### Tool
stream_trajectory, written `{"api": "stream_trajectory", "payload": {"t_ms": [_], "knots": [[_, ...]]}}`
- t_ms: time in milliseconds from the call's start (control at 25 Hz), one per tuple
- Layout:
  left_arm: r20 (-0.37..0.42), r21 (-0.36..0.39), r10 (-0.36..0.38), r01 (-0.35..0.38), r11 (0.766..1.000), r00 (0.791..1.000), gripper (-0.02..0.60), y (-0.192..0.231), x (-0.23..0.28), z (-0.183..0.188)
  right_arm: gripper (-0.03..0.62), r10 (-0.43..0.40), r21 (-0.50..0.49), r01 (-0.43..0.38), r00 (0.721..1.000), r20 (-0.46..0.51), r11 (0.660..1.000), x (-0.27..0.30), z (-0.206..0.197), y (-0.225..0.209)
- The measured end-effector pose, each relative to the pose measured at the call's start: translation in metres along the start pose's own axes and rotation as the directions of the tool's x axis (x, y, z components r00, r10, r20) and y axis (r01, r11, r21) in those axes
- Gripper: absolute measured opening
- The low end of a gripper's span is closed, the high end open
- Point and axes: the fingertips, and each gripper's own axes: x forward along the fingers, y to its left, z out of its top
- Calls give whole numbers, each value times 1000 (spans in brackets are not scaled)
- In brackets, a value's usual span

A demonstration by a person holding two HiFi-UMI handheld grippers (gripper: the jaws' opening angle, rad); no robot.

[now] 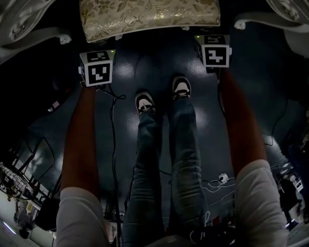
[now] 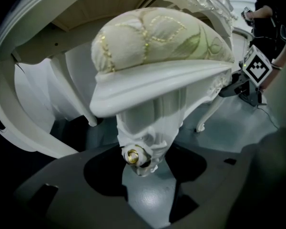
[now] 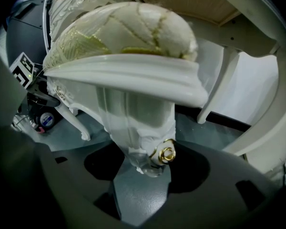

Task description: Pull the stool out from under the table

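The stool has a gold floral cushion and white carved legs, and its back part sits under the white table. My left gripper is at the stool's front left corner. In the left gripper view its jaws close round the front left leg, just above a gold-trimmed foot. My right gripper is at the front right corner. Its jaws hold the other front leg the same way. Both legs fill the gap between the jaw tips.
The person's shoes stand on the dark floor just behind the stool. Curved white table legs flank the stool. Cables and a plug lie on the floor. Another person stands at the far right.
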Motion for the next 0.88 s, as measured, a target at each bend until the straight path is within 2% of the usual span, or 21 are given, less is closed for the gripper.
{"api": "stream_trajectory", "payload": {"t_ms": [520, 880], "knots": [[-1, -14, -33, 33, 999, 999, 265, 2, -2, 3, 272, -25, 33, 26, 999, -24, 999, 0, -11, 1], [-4, -54, -43, 43, 998, 999, 265, 1, -6, 1, 272, -14, 26, 16, 999, -52, 1000, 1, -12, 2]]}}
